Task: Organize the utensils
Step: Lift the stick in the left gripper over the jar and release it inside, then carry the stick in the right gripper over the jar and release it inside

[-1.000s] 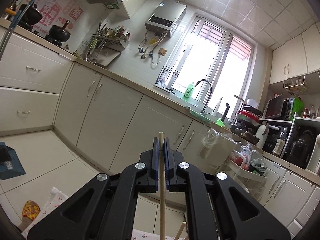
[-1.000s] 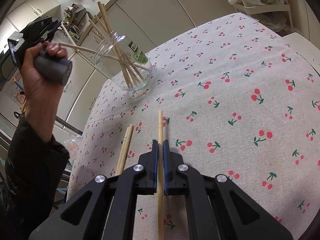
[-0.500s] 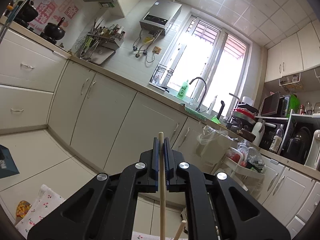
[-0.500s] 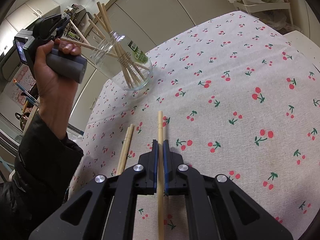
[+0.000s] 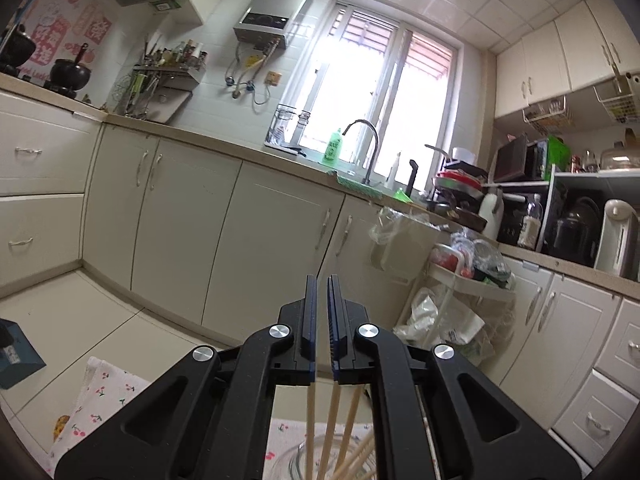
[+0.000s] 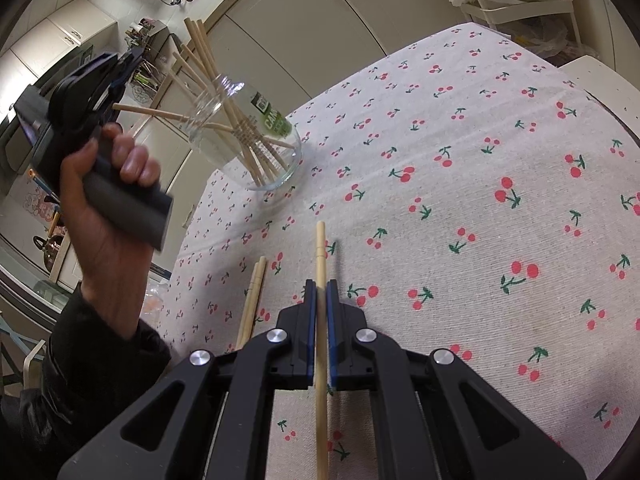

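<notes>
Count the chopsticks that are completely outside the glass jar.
3. One chopstick is clamped in the right claw; two chopsticks lie side by side on the cherry cloth just left of it. Others could be hidden under the claw.

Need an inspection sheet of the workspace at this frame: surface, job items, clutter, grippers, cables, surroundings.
Surface: cherry-print tablecloth, no spills seen.
Job's things: glass jar stands on the cloth and holds a bundle of chopsticks; loose pair of chopsticks lies on the cloth; single chopstick is in the right gripper.
Clutter: nothing seen on the cloth.
Grippers: right gripper shut on the single chopstick, angled down over the cloth; left gripper shut, nothing between its jaws, held in a hand beside the jar's mouth.
Cables: nothing seen at the table; hoses hang under the wall heater.
Surroundings: kitchen cabinets, sink tap, crowded counter, bagged goods on a rack.
</notes>
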Motion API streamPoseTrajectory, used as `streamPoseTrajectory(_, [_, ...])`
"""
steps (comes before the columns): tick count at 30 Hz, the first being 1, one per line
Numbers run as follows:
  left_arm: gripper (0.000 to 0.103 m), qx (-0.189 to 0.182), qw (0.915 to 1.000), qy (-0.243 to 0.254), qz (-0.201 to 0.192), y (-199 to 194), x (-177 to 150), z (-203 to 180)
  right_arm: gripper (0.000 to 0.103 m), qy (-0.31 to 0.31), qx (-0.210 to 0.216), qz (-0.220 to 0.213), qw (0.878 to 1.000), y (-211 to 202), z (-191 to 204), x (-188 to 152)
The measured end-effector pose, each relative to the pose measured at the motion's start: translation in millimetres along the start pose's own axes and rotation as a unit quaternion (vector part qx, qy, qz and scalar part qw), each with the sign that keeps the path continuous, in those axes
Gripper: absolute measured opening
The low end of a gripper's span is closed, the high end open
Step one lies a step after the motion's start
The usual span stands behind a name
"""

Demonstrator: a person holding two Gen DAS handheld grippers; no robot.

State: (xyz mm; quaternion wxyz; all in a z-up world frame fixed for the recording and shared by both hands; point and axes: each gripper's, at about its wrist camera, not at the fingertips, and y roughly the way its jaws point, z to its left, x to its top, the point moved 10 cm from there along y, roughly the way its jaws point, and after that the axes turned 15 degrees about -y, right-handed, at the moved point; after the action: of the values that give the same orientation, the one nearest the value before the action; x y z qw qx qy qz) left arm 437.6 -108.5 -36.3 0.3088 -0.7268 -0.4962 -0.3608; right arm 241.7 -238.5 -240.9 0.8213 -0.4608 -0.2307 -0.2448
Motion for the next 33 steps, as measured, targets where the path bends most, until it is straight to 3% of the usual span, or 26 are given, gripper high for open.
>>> streamPoseTrajectory(3, [0.007,-0.002,0.9998,0.008,0.017,-12.5,-1.2,-0.6,0.006,0.002,0.003,-0.013,1.000,-6.4,0.6,2.8])
streamPoseTrajectory(6, [0.025,0.005,0.9998,0.006,0.020,-32.7,3.9,7.6,0.006,0.022,0.018,-0.036,0.999,-16.4,1.3,6.9])
streamPoseTrajectory(8, [0.048,0.018,0.9998,0.000,0.012,-50.0,8.8,18.4,0.006,0.044,0.032,-0.053,0.997,-19.1,4.1,13.9])
streamPoseTrajectory(10, [0.053,0.033,0.9994,-0.008,0.002,-70.0,12.1,33.4,0.006,0.045,0.039,-0.084,0.995,-28.0,13.5,30.4])
streamPoseTrajectory(15, [0.057,0.084,0.9960,-0.027,0.013,-115.9,-16.6,81.5,0.006,0.035,0.050,-0.204,0.977,-62.8,42.2,105.4])
streamPoseTrajectory(20, [0.057,0.115,0.9920,-0.045,0.027,-133.2,-52.2,110.9,0.006,0.045,0.024,-0.324,0.945,-82.7,53.4,189.5])
streamPoseTrajectory(26, [0.061,0.109,0.9928,-0.041,0.029,-136.1,-63.6,114.0,0.006,0.070,-0.011,-0.394,0.916,-61.0,41.3,243.7])
streamPoseTrajectory(33, [0.062,0.101,0.9915,-0.070,0.043,-129.1,-64.0,120.8,0.006,0.014,-0.078,-0.426,0.901,-34.4,48.6,268.6])
